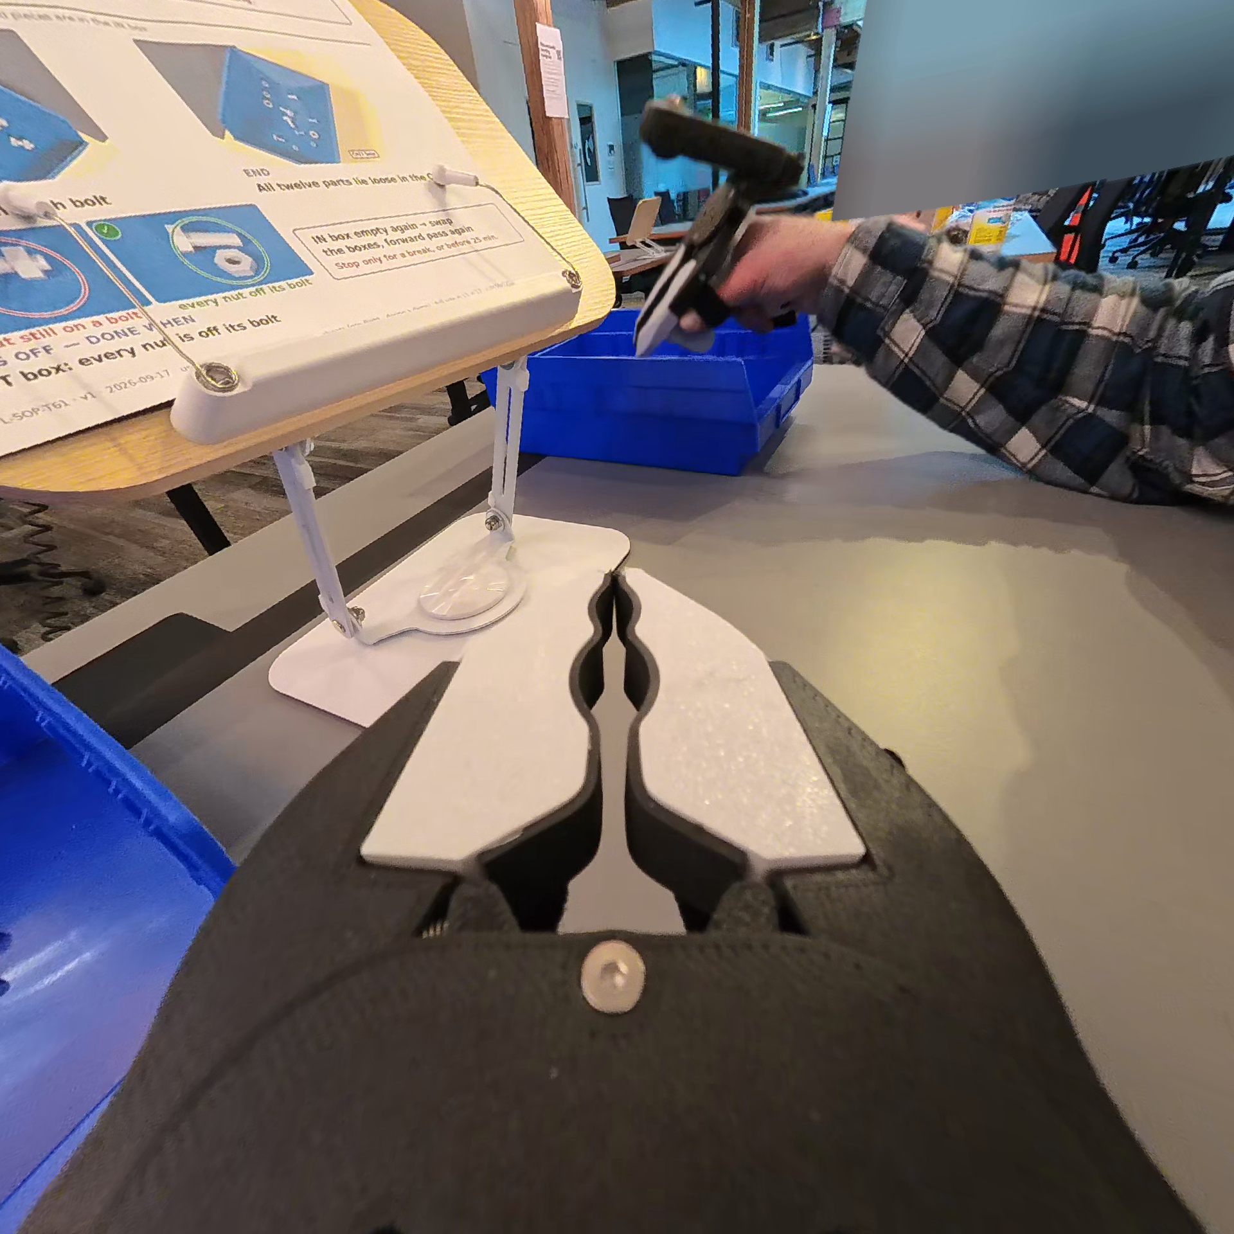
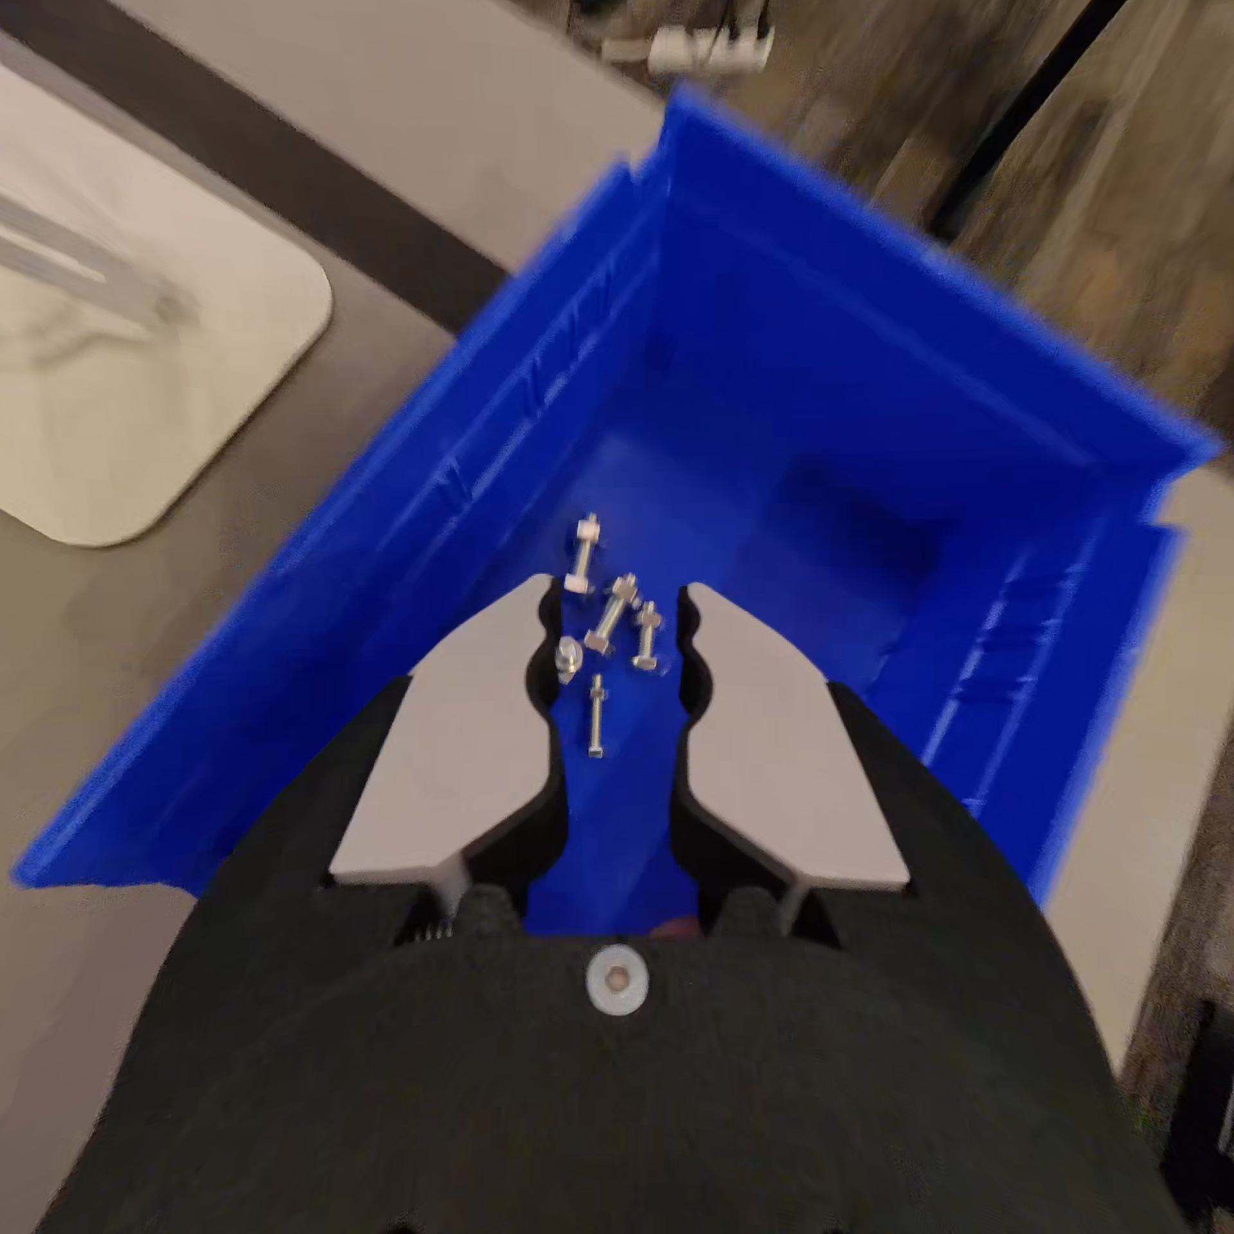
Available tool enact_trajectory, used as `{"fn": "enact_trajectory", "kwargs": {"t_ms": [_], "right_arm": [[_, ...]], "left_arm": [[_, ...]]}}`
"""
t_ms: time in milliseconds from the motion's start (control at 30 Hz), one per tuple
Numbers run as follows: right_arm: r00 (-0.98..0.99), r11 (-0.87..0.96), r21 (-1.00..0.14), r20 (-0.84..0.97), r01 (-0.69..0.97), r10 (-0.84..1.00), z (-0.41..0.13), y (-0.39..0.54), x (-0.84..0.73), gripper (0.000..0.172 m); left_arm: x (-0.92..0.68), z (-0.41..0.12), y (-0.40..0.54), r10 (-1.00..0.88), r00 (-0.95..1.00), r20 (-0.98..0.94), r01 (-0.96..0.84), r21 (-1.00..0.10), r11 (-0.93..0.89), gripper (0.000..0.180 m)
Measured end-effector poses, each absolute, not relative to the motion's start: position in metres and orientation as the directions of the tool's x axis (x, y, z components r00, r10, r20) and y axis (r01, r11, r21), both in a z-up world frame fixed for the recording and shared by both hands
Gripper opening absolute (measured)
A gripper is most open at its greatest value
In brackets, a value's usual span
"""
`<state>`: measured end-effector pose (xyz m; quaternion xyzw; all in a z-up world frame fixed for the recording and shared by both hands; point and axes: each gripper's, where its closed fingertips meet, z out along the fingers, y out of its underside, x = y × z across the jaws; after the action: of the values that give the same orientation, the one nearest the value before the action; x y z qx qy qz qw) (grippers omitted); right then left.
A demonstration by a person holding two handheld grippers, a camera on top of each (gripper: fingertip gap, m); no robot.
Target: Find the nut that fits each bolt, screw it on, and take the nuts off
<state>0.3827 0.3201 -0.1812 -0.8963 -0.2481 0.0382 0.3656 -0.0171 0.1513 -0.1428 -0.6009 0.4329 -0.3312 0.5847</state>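
My right gripper (image 2: 618,591) is open and hangs above the inside of a blue bin (image 2: 835,347); nothing is between its pads. Several silver bolts with nuts on them lie on the bin floor below the fingertips: one (image 2: 579,554) just beyond the left finger, two (image 2: 611,614) (image 2: 648,634) between the fingers, and a thinner one (image 2: 595,718) nearer. This view is blurred. My left gripper (image 1: 614,577) is shut and empty, low over the grey table (image 1: 935,668). The left wrist view shows the right gripper (image 1: 668,320) held by a hand over that bin (image 1: 668,400).
An instruction board (image 1: 267,200) stands on a white stand whose base (image 1: 374,654) lies just ahead-left of my left gripper; the base also shows in the right wrist view (image 2: 133,400). A second blue bin (image 1: 80,868) is at my left. A plaid sleeve (image 1: 1068,347) reaches across the table. There is about 45 centimeters between the tips of the two grippers.
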Motion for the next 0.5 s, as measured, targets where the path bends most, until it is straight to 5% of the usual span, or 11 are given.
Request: {"fn": "enact_trajectory", "kwargs": {"t_ms": [133,333,500], "right_arm": [[0.845,-0.384,-0.818,0.213,0.428,0.49,-0.106,0.311,0.359,0.001],[0.687,-0.02,-0.886,0.345,0.464,0.64,-0.017,0.253,0.267,0.0],[0.49,0.157,-0.9,0.36,0.406,0.794,-0.006,0.199,0.163,0.0]], "left_arm": [[-0.018,-0.141,0.152,-0.905,0.411,-0.112,-0.13,-0.989,0.063,0.0],[-0.021,-0.135,0.15,-0.897,0.422,-0.135,-0.129,-0.988,0.088,0.0],[-0.027,-0.131,0.152,-0.888,0.44,-0.133,-0.125,-0.988,0.086,0.0]]}}
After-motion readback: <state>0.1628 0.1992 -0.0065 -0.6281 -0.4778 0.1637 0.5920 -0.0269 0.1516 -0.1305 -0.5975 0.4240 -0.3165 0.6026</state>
